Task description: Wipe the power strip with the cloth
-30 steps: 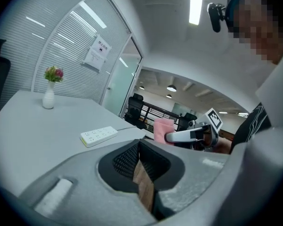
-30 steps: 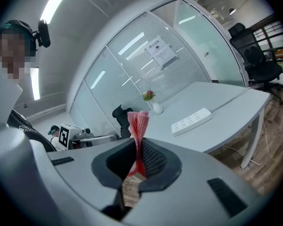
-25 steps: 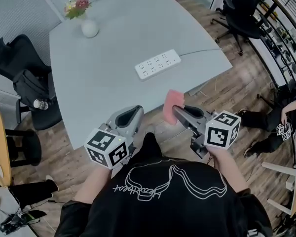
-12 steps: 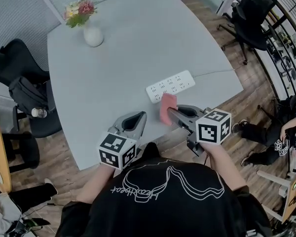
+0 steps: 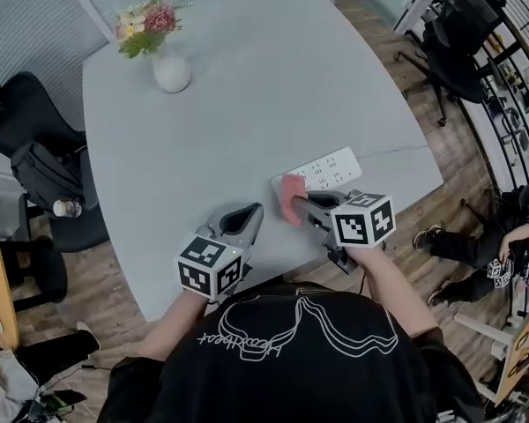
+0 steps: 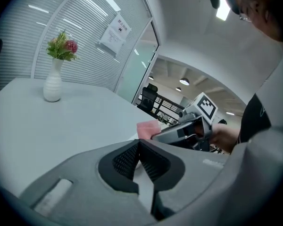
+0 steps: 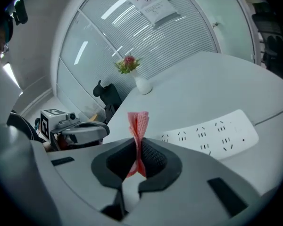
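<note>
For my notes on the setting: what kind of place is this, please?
Probably an office meeting room: a large grey table, black office chairs beside it, and a glass wall with blinds.

A pale grey table (image 5: 247, 122) fills the middle. Near its far left corner stands a white vase (image 5: 171, 71) with pink flowers (image 5: 146, 20). On the wood floor (image 5: 97, 271), one black chair (image 5: 35, 152) stands left of the table with a bottle (image 5: 67, 208) at its edge, and another (image 5: 463, 47) stands far right. A paper notice (image 6: 116, 31) hangs on the glass wall.
</note>
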### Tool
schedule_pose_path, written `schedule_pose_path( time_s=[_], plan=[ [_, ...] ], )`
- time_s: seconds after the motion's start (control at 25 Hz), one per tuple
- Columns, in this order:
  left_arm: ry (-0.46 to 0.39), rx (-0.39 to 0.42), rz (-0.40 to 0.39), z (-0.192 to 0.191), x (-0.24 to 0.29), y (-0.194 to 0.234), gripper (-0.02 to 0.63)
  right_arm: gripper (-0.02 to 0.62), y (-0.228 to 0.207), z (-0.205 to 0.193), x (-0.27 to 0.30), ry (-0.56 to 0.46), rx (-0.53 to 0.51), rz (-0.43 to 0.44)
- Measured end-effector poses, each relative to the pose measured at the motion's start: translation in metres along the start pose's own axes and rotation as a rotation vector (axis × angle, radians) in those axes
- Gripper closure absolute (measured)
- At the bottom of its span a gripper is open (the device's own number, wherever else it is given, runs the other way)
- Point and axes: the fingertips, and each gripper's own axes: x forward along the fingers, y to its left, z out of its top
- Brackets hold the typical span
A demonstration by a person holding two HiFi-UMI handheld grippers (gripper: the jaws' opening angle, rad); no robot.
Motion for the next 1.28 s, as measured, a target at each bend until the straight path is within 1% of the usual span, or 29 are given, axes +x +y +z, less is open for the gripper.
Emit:
schedule_pose_path(
  time_s=[0.24,0.44,0.52,0.68,0.96,1.28],
  plan=[
    [0.015,-0.048,-0.006,-0.001,0.013,0.022,0.594,0.563,-0.018,-0.001,0.029,0.079,-0.027,-0.037],
    [0.028,-0.061,-0.014,-0.004,0.015,0.024,0.594,0.563,-0.026,-0.009,0.039,0.156,-0.059,-0.068],
    [0.028,-0.067,-0.018,-0.003,0.017,0.027,0.594,0.563,-0.03,-0.008,0.041,0.17,-0.071,-0.082],
    [0.033,-0.077,-0.012,-0.007,0.02,0.032,0.594,0.563,-0.033,-0.016,0.048,0.192,-0.051,-0.078],
    [0.063,-0.088,0.006,-0.013,0.028,0.041,0.594,0.563,-0.043,-0.014,0.053,0.236,-0.098,-0.153],
    [0.088,-0.102,0.006,-0.019,0.03,0.04,0.594,0.563,-0.044,-0.017,0.055,0.271,-0.12,-0.178]
  ],
)
